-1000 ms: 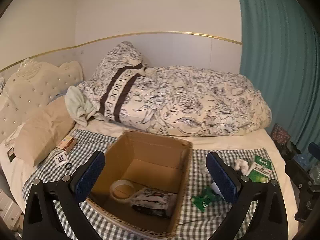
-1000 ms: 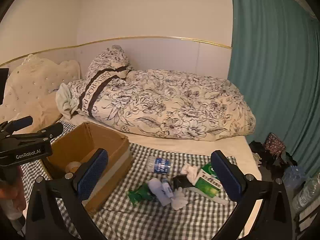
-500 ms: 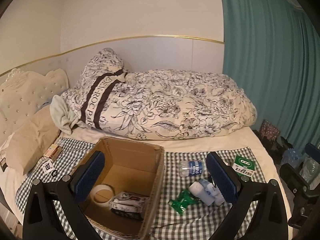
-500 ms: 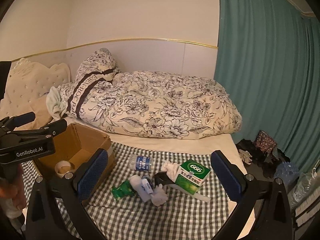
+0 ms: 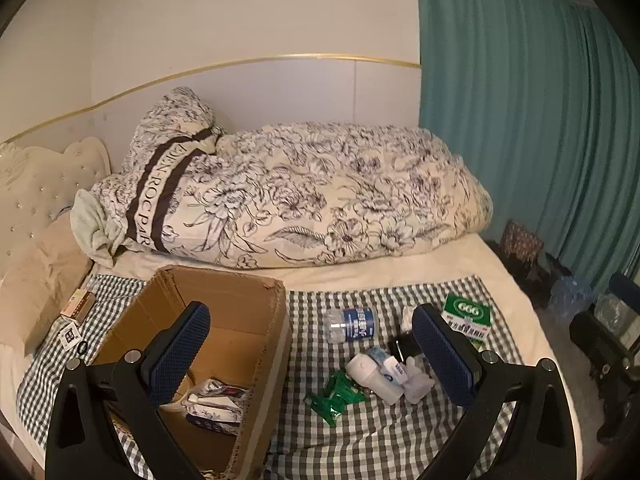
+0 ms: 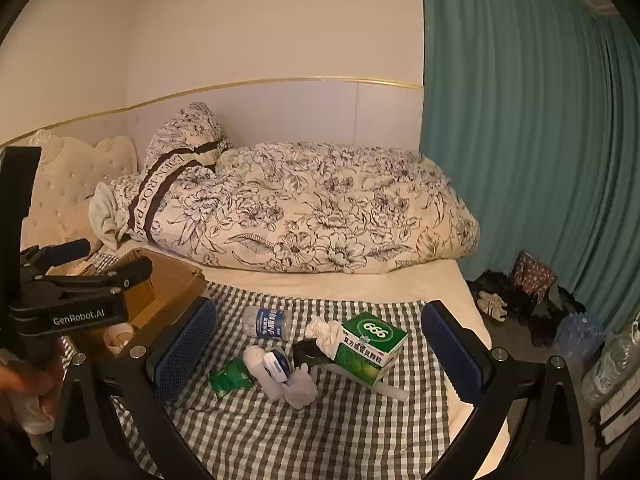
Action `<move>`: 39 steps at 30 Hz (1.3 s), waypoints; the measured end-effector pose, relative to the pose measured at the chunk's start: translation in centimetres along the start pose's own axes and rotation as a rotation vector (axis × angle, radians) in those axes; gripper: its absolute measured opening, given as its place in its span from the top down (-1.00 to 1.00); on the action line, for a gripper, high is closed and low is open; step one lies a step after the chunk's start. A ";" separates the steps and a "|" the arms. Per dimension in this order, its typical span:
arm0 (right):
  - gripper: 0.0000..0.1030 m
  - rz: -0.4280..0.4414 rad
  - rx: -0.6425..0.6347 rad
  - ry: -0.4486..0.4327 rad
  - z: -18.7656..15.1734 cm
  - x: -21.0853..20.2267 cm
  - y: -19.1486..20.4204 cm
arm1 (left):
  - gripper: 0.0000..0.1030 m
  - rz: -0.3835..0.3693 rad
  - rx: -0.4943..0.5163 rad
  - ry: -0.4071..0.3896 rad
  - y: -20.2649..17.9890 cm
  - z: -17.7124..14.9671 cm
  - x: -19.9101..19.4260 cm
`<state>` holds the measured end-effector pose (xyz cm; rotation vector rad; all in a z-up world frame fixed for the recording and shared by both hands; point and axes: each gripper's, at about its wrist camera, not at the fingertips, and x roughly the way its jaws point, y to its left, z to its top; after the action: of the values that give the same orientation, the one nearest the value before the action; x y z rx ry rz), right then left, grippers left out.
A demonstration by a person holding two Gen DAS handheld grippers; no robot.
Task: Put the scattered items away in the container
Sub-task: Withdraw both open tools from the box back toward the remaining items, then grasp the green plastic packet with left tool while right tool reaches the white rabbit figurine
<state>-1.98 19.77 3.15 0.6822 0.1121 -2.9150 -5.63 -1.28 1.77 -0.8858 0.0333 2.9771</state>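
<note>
An open cardboard box [image 5: 256,316] [image 6: 172,284] sits on a checked cloth on the bed, with a tape roll and packets inside. Right of it lie a small water bottle [image 5: 351,325] [image 6: 267,322], a green sachet [image 5: 335,396] [image 6: 231,377], white tubes and bottles [image 5: 376,376] [image 6: 276,372], a black object and a green medicine box [image 5: 468,317] [image 6: 370,346]. My left gripper [image 5: 312,356] is open and empty above the box's right edge. My right gripper [image 6: 320,356] is open and empty above the scattered items.
A floral duvet [image 5: 320,200] fills the back of the bed. A beige pillow [image 5: 36,280] and small boxes [image 5: 78,305] lie left of the box. A teal curtain [image 6: 520,140] hangs at the right, with shoes and bottles on the floor below it.
Both views have swung to the right: the box has shifted left in view and the scattered items now sit between the fingers. Both grippers stay open.
</note>
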 end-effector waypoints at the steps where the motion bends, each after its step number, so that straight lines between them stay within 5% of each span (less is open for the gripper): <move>1: -1.00 0.001 0.004 0.004 -0.2 0.3 -0.3 | -1.00 -0.005 0.011 0.015 -0.3 -0.2 0.6; 18: -1.00 0.041 0.011 0.184 -5.4 7.2 -2.7 | -1.00 -0.019 0.068 0.190 -3.5 -4.4 8.5; 30: -0.96 0.075 -0.013 0.316 -10.0 12.1 -2.6 | -0.75 -0.034 0.083 0.308 -4.0 -7.4 13.2; 39: -0.62 0.114 -0.013 0.387 -12.3 15.0 -2.3 | -0.66 -0.041 0.098 0.404 -4.9 -9.4 17.1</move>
<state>-10.31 21.45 -14.45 1.2000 0.1287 -2.6367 -14.62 3.78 -15.54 -1.4339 0.1669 2.6800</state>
